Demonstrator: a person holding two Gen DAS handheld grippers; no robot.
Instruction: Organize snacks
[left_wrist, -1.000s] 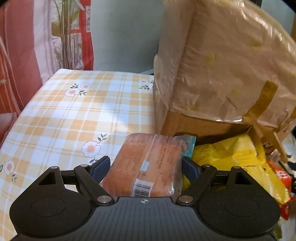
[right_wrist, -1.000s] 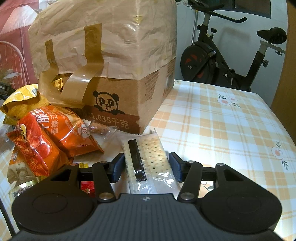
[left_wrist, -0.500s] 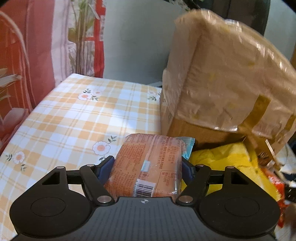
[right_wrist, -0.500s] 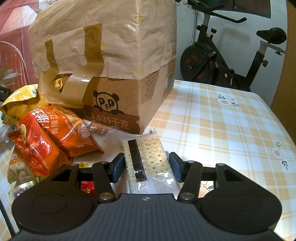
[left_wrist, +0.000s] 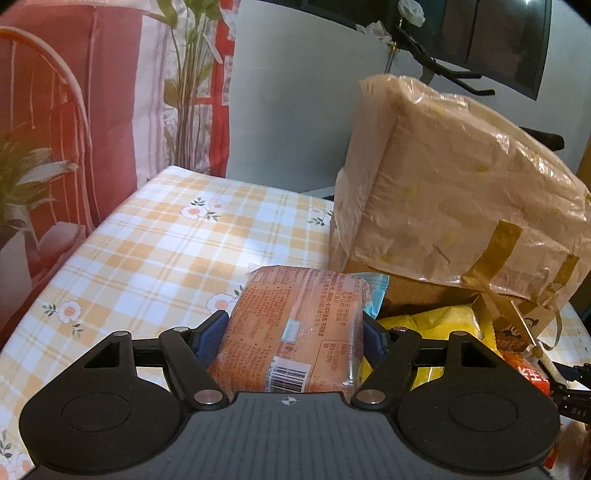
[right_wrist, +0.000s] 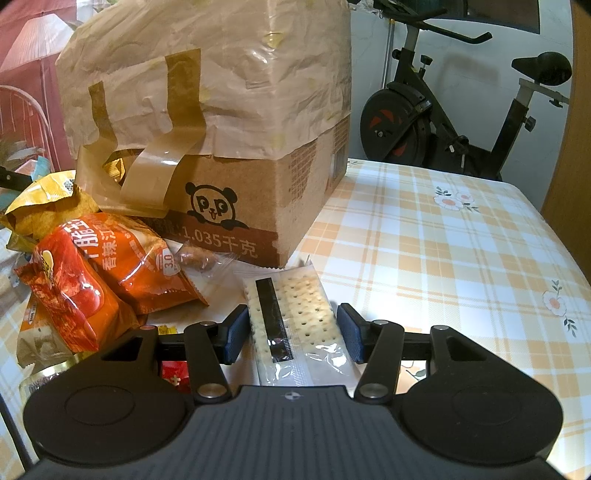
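Note:
An orange snack pack (left_wrist: 295, 325) with a barcode sits between the blue pads of my left gripper (left_wrist: 291, 321). Both pads press its sides, and it is held above the checked tablecloth (left_wrist: 147, 251). A light-blue packet edge (left_wrist: 376, 291) shows just behind it. In the right wrist view, a clear pack of pale crackers (right_wrist: 295, 306) lies on the table in front of the cardboard box (right_wrist: 236, 129). My right gripper (right_wrist: 291, 314) is low over it, with its pads against the pack's two long sides.
A tall taped cardboard box (left_wrist: 443, 206) with a panda print fills the table's middle. A yellow bag (left_wrist: 436, 325), orange-red snack bags (right_wrist: 122, 258) and a wrapped sweet (right_wrist: 195, 258) are piled at its front. An exercise bike (right_wrist: 443, 122) stands beyond the table's far edge.
The left jaws closed onto the orange pack and lifted it, so the box and table look lower and farther away. The right gripper and the cracker pack have not moved.

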